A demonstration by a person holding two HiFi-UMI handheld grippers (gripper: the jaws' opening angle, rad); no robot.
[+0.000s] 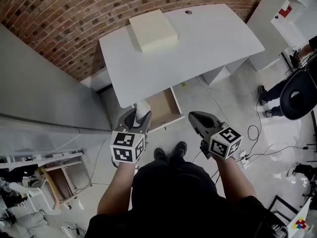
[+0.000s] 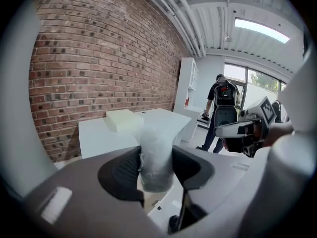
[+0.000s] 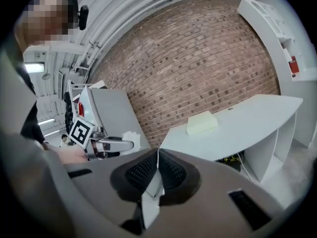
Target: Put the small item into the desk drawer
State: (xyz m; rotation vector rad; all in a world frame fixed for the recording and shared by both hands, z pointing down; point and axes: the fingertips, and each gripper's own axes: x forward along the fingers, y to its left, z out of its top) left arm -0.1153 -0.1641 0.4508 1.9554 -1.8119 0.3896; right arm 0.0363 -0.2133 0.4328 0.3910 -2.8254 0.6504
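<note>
Small item, a whitish, cloudy-looking roll, sits clamped between the jaws of our left gripper, whose pads press on it from both sides. We hold it at the near edge of the desk, by the open drawer. From the head view we cannot quite tell whether it is already over the drawer's inside.

We judge the pick-up done, and the drawer stands open. Lowering the item in and letting go are left, and perhaps pushing the drawer shut.

Our right gripper hangs beside it, jaws together on nothing.

We find no brand or writing to read. The marker cubes carry only black-and-white squares, and the red label on the far white shelf is too small to read.
</note>
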